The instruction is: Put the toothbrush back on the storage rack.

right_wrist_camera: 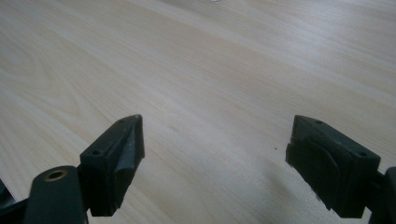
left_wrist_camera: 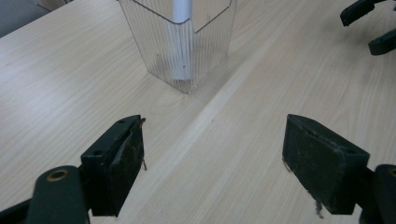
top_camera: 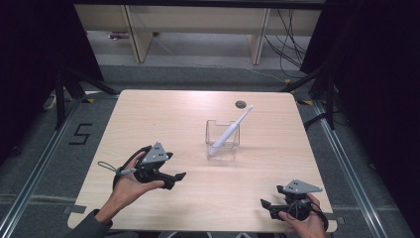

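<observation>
So the white pen [top_camera: 232, 130] is sitting in that clear ribbed holder [top_camera: 222, 140] roughly mid-bench, leaning with its top end sticking out over the holder's far right corner and its bottom end down at the near left of the inside. In your left gripper view you can see the lower end of the pen [left_wrist_camera: 180, 42] through the holder's wall [left_wrist_camera: 205, 51], resting near the bottom. The holder stands upright on the pale wood bench [top_camera: 163, 114], a bit right of centre. Your left gripper [top_camera: 173, 179] is near the holder, on its near-left side, pointing toward it but not touching it, and its jaws are wide apart with nothing between them, just bare bench showing in the gap. Your right gripper [top_camera: 265, 204] is well apart from the holder, down at the near right corner of the bench, jaws also spread wide with nothing in them. From the left gripper view you can catch the black tips of the right gripper [left_wrist_camera: 371, 25] up in the top right corner. There's a small round hole [top_camera: 240, 104] in the bench near the far edge, behind the holder.
</observation>
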